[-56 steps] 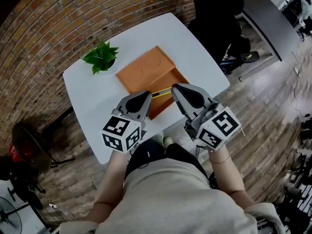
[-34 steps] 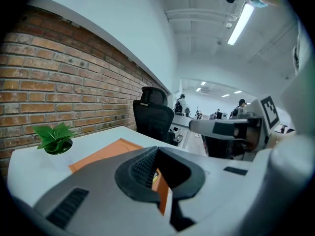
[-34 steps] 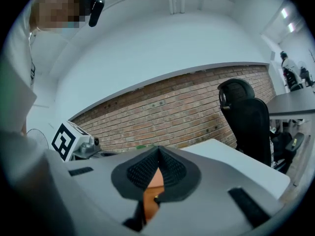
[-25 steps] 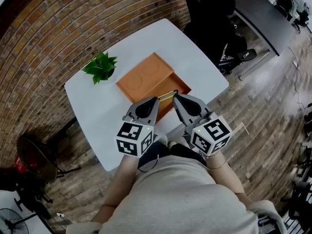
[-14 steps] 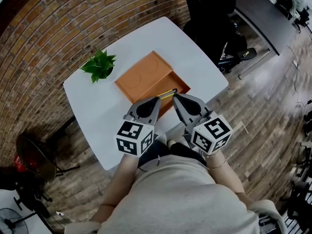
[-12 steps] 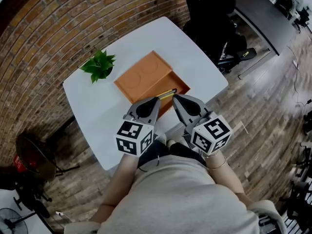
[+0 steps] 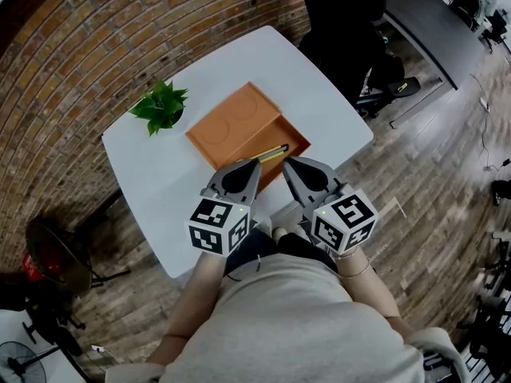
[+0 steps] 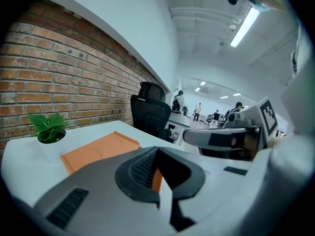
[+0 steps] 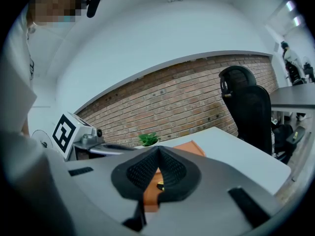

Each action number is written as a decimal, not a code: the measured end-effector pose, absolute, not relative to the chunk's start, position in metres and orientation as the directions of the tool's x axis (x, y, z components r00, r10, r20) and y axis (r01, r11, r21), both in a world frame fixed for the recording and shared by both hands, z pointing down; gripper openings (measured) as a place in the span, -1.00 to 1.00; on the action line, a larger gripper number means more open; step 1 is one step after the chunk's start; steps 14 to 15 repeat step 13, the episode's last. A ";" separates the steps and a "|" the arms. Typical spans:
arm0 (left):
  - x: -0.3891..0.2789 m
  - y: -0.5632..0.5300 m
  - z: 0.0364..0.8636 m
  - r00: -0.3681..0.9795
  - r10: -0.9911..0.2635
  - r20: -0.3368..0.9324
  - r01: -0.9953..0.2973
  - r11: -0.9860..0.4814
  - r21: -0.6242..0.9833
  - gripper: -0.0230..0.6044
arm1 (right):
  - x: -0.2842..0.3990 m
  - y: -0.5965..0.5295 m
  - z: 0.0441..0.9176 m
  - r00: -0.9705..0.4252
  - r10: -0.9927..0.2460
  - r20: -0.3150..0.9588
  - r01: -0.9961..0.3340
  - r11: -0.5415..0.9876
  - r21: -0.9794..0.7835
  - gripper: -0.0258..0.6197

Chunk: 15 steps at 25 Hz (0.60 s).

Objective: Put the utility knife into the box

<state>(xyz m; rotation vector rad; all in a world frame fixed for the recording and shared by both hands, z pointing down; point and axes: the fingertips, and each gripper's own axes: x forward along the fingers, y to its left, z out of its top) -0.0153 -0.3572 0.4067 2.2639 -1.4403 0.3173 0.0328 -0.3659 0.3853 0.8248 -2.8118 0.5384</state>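
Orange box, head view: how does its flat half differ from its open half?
The flat half is paler, bears two round impressions and is bare; the open half is recessed, darker and holds the yellow utility knife. The flat half lies toward the potted plant, the open half toward the person. Both are orange, on the white table.

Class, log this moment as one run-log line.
left gripper: shut, empty | right gripper: shut, empty | yellow utility knife: inside orange open box
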 end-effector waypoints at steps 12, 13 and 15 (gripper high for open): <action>-0.014 -0.353 0.408 0.465 -0.796 0.386 -0.883 -0.387 0.266 -0.91 | 0.029 -0.361 0.392 -0.842 -0.474 0.256 -0.536 0.788 -0.304 -0.92; -0.013 -0.352 0.408 0.469 -0.795 0.384 -0.881 -0.390 0.267 -0.90 | 0.029 -0.361 0.392 -0.843 -0.474 0.256 -0.536 0.787 -0.305 -0.92; -0.013 -0.352 0.408 0.469 -0.795 0.384 -0.881 -0.390 0.267 -0.90 | 0.029 -0.361 0.392 -0.843 -0.474 0.256 -0.536 0.787 -0.305 -0.92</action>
